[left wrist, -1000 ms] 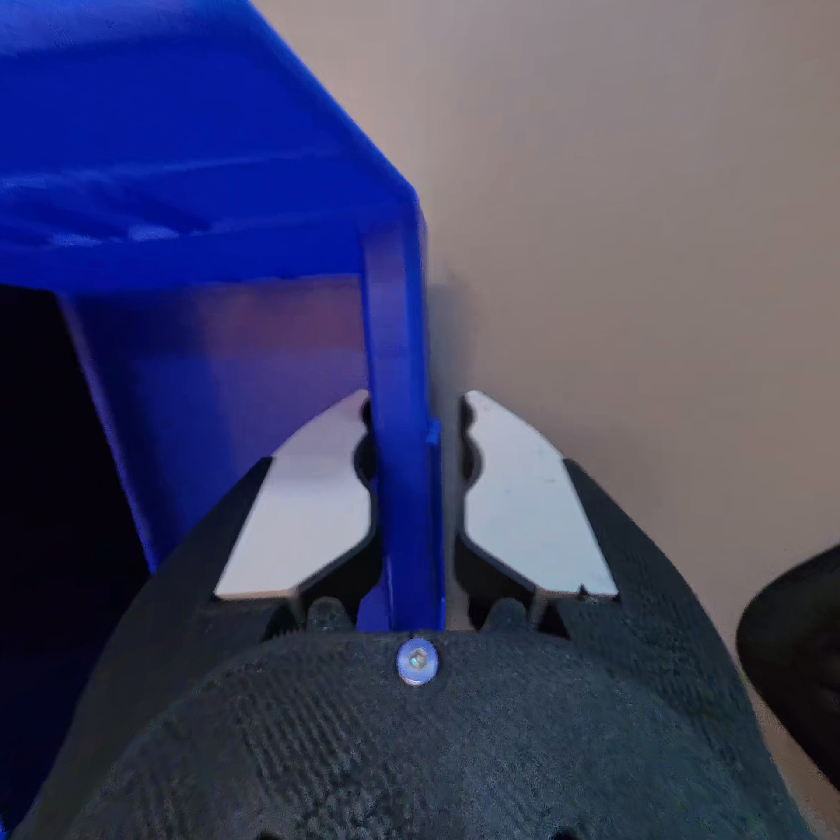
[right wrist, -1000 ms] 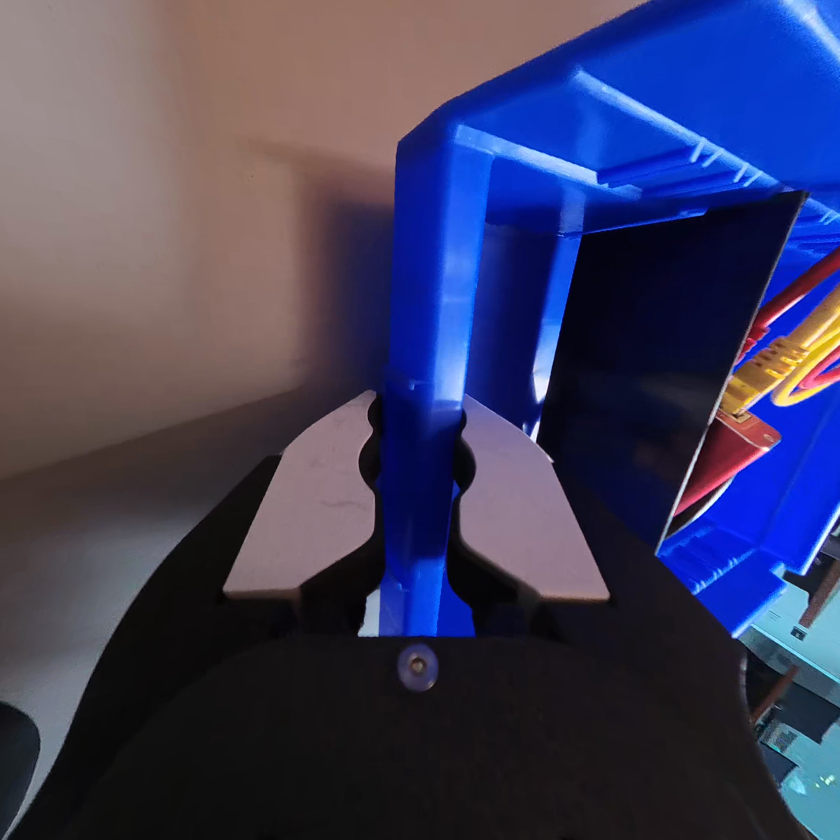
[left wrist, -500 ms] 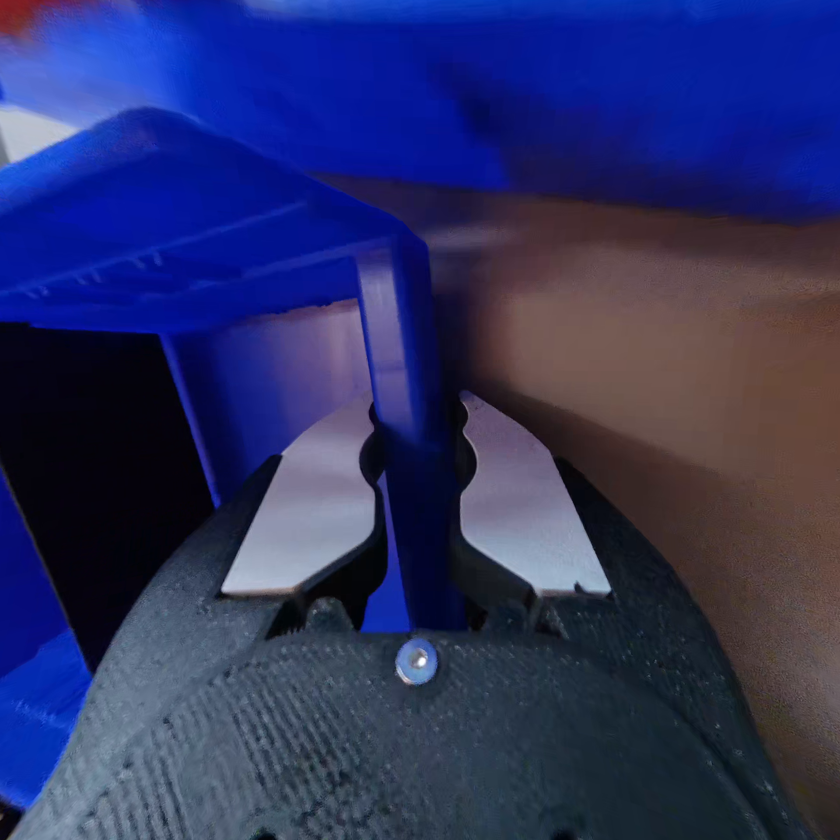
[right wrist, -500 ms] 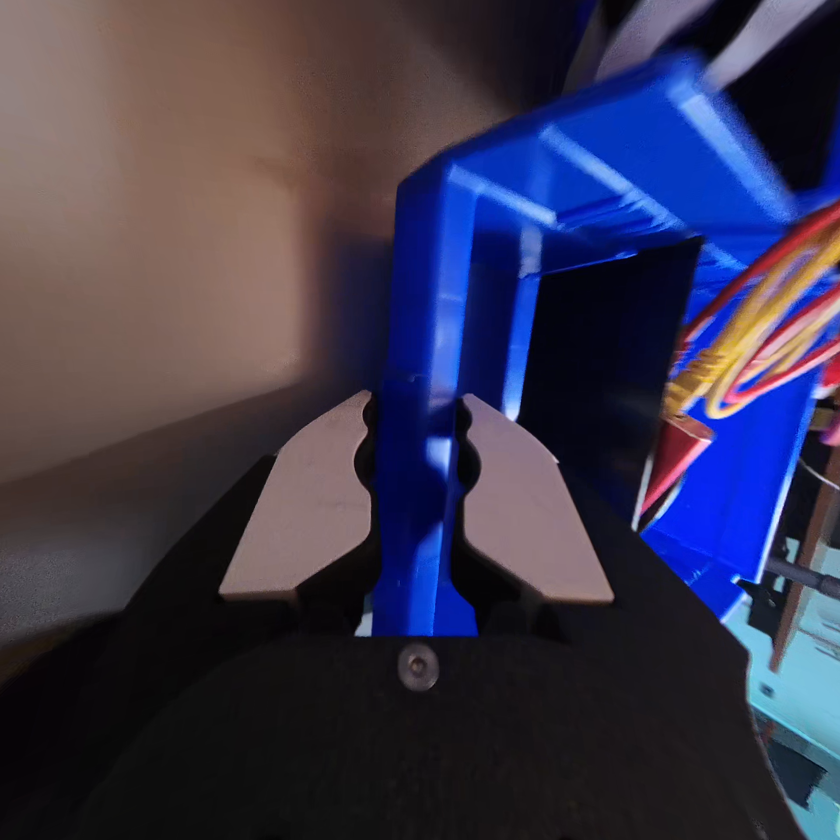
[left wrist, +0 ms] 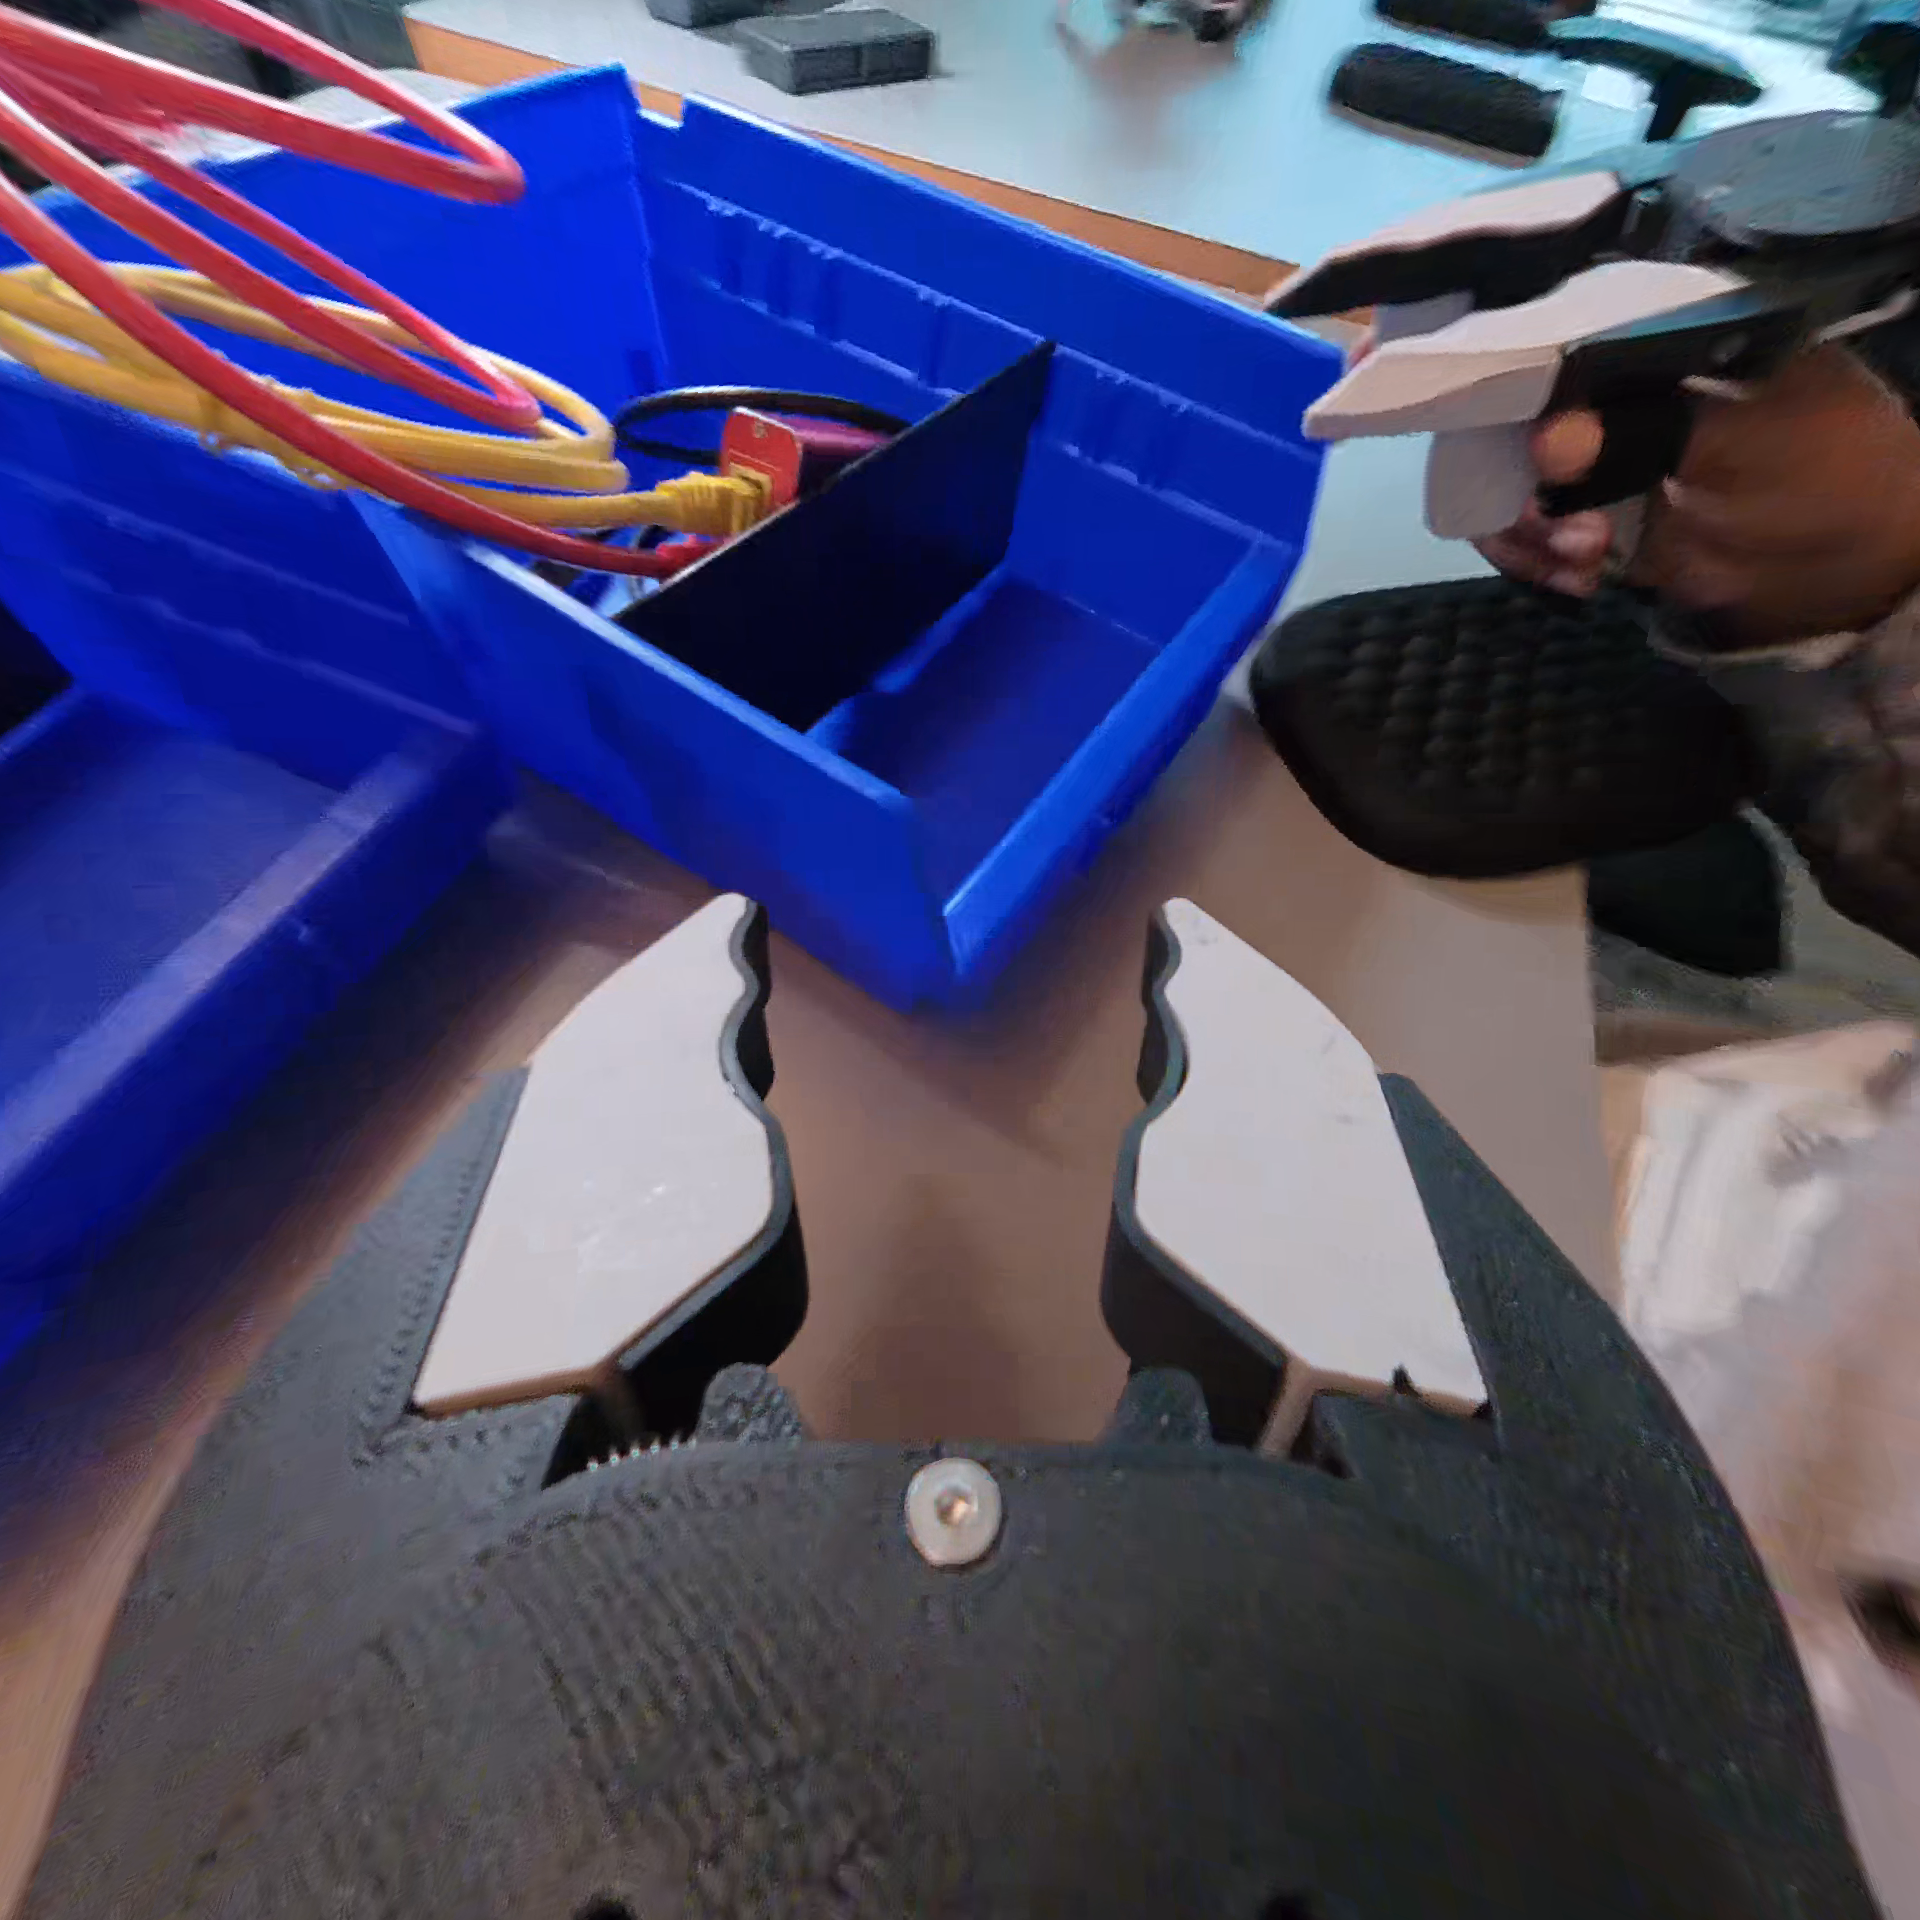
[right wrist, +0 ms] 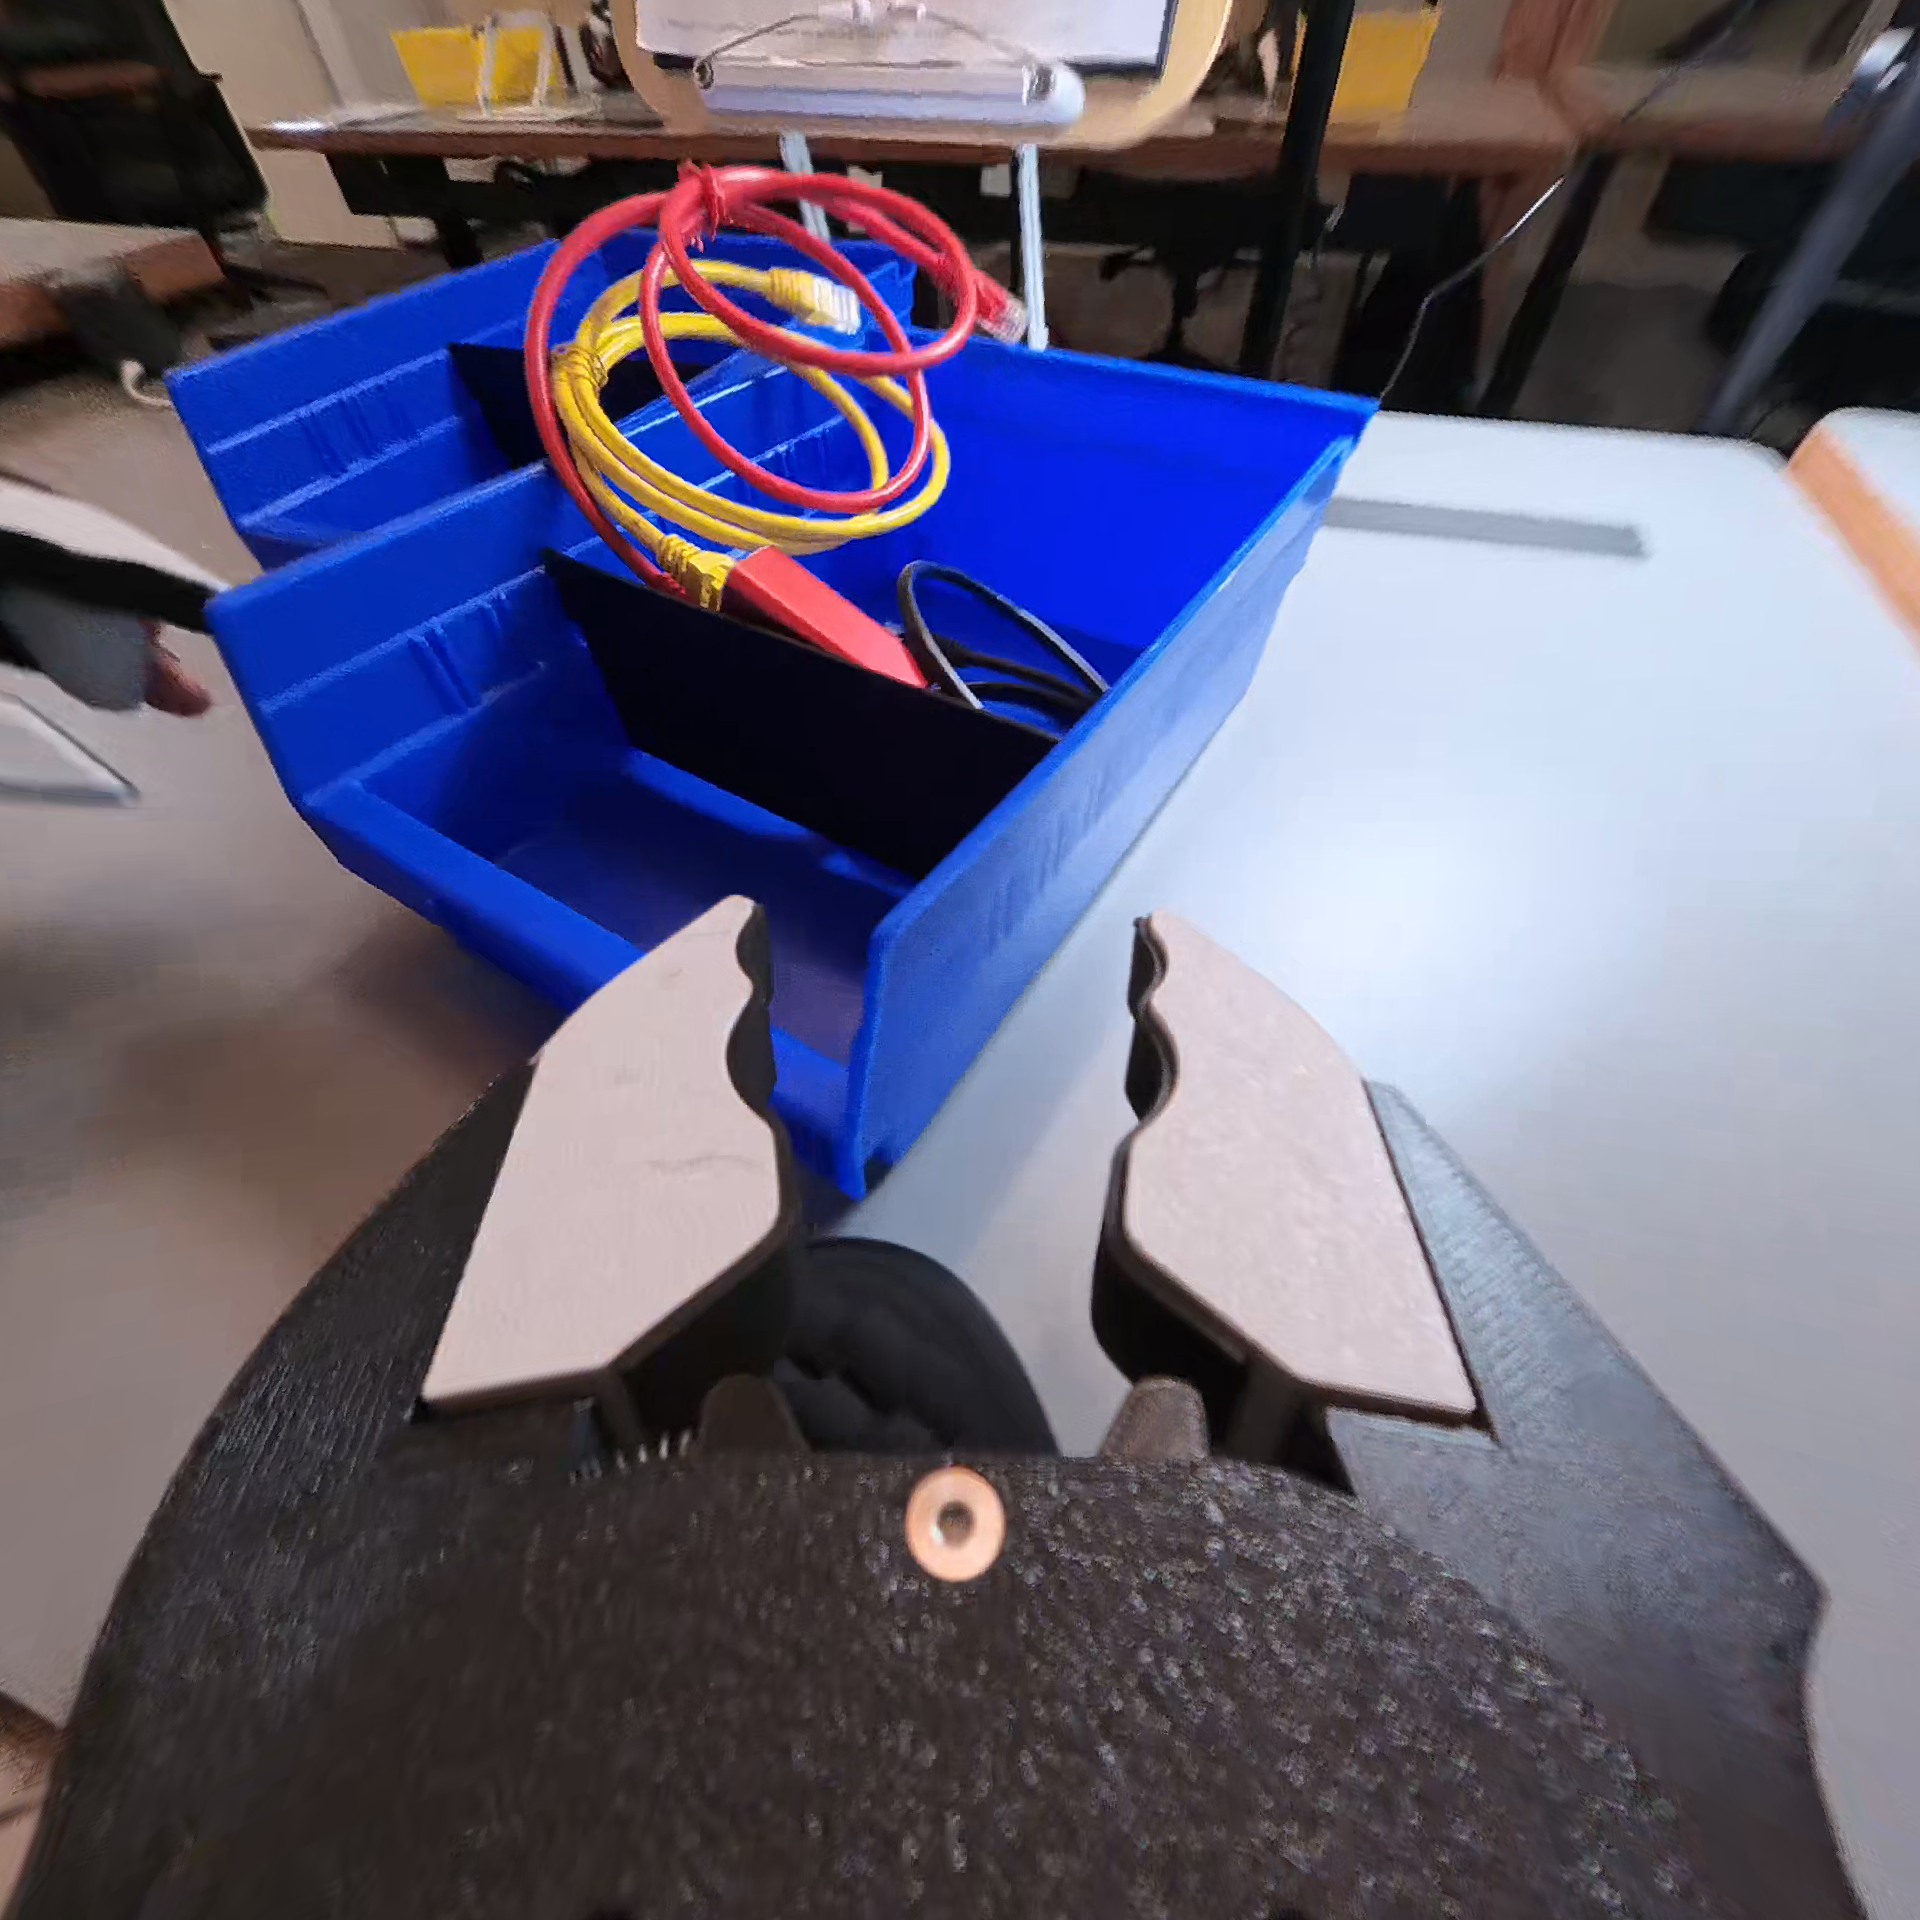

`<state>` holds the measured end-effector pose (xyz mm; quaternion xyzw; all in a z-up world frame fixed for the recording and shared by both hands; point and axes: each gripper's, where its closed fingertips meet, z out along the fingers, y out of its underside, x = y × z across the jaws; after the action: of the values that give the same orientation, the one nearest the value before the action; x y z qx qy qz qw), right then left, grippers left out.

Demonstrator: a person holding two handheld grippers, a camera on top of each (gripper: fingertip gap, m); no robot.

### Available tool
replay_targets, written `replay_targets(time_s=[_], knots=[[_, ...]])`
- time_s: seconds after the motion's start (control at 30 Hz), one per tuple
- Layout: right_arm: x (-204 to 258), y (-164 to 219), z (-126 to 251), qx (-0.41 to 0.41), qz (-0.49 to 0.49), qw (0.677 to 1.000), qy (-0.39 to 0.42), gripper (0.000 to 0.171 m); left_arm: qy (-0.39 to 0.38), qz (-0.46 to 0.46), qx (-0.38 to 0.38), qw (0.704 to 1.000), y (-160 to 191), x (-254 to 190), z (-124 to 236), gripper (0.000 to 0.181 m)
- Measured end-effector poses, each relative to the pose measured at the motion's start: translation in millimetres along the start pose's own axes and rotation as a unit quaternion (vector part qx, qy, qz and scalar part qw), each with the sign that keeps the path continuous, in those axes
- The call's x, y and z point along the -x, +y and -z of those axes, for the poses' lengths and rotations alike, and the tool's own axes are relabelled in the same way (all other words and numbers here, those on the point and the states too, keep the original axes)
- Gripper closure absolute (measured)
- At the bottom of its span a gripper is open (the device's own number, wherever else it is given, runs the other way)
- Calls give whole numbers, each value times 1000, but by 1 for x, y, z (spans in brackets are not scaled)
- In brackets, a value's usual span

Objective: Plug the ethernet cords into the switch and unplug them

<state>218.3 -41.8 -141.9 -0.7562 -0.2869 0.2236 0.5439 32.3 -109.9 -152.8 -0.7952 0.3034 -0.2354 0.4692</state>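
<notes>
A blue bin (left wrist: 727,769) (right wrist: 1091,727) sits on the table, split by a black divider (left wrist: 852,551) (right wrist: 810,748). Behind the divider lie a red switch (left wrist: 764,447) (right wrist: 821,613), a coiled yellow ethernet cord (left wrist: 499,457) (right wrist: 727,520) with one end at the switch, a coiled red cord (left wrist: 260,114) (right wrist: 717,197), and a black cable (right wrist: 997,644). My left gripper (left wrist: 956,914) is open and empty just before the bin's near corner. My right gripper (right wrist: 948,920) is open and empty at the other near corner; it also shows in the left wrist view (left wrist: 1340,343).
A second blue bin (left wrist: 156,883) (right wrist: 343,416) stands beside and behind the first. A black mesh chair seat (left wrist: 1486,727) is below the table edge by the right gripper. The grey tabletop (right wrist: 1507,831) stretches right of the bin. Desks and black items lie farther back.
Both grippers were shut on the blue bin's end wall while it was carried. Now both have opened and drawn back, and the bin rests on the table.
</notes>
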Motion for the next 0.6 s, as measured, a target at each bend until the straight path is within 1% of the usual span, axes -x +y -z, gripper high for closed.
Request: replay_targets(time_s=[0.03,0.1,0.17,0.2,0.37,0.43,0.47,0.5,0.53,0.6], knots=[[5,3,-8,6,-11,1000,-7,104,-26,1,-5,1000,1,-2,-8,111],[10,7,-22,20,-18,1000,-6,106,-53,17,-1,998,2,-5,-24,107],[12,11,-29,34,-20,999,-5,110,-80,33,-3,996,-1,-3,-35,105],[11,11,-30,34,-22,999,-2,112,-93,35,-4,995,-3,0,-38,107],[-2,11,-35,34,-55,998,16,127,-165,60,-32,984,-10,26,-46,132],[-7,11,-39,39,-52,997,32,135,-191,57,-36,979,-10,34,-52,138],[-11,10,-40,41,-46,997,44,141,-202,62,-42,976,-12,37,-52,141],[-16,7,-37,36,-40,997,62,152,-207,71,-44,975,-14,39,-52,145],[-20,7,-35,38,-27,996,80,154,-204,81,-48,974,-17,39,-52,152],[-20,4,-31,36,-19,995,86,154,-201,85,-59,974,-23,38,-50,155]])
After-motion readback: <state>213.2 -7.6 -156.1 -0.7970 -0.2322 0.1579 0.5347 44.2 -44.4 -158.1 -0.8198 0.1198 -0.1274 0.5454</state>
